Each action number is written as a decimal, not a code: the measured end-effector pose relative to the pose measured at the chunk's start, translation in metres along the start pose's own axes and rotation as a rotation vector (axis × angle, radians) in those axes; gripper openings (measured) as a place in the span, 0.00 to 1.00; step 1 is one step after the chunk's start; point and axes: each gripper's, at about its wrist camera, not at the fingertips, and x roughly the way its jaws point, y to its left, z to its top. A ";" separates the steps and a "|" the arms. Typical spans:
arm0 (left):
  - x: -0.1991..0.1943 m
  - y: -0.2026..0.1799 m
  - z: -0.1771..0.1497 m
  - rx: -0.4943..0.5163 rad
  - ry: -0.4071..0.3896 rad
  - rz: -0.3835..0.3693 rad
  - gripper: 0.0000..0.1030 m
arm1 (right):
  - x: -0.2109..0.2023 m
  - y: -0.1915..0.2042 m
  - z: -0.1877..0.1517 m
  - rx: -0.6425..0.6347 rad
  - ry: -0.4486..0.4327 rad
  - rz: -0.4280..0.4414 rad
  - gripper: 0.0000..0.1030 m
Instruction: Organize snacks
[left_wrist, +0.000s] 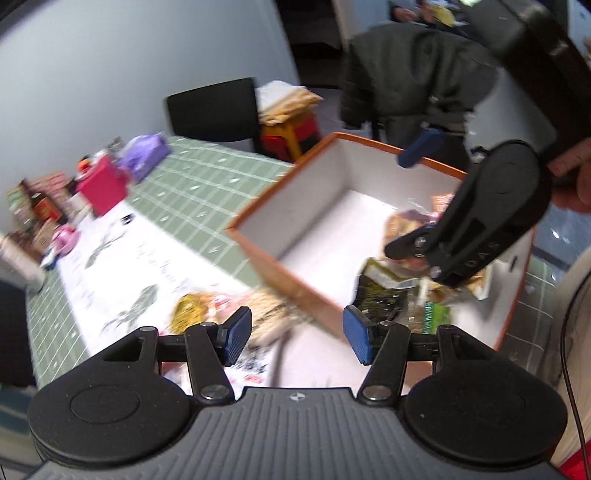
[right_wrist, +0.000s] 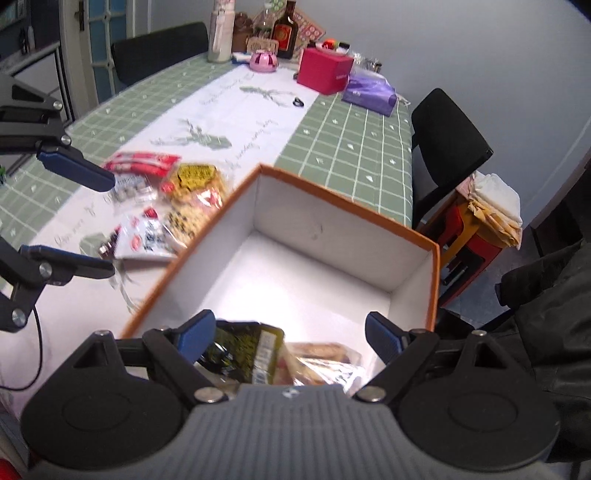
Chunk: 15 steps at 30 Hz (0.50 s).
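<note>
Tongs, left (left_wrist: 297, 339) and right (right_wrist: 290, 338), stood apart, empty, above box (right_wrist: 343, 206). Few snack packets (right_wrist: 251, 350) already lay in box's near corner. Remaining packets (right_wrist: 177, 195) stayed on worktop (right_wrist: 351, 140) just beside box; sorting roughly half done.

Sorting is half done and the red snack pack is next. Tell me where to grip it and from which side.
Take the red snack pack across its narrow width near the middle, coming down from above. It lies flat and long on the tablecloth, at the far edge of the loose pile, so its long sides look reachable. The left gripper is open and closest; the box stands to the other side.
</note>
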 end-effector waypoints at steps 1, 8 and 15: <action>-0.003 0.006 -0.003 -0.022 0.001 0.015 0.66 | -0.001 0.004 0.003 0.011 -0.014 0.010 0.81; -0.011 0.043 -0.028 -0.136 0.022 0.066 0.67 | 0.001 0.038 0.025 -0.060 -0.068 0.060 0.75; -0.003 0.056 -0.058 -0.137 0.031 0.070 0.70 | 0.017 0.079 0.033 -0.243 -0.085 0.088 0.68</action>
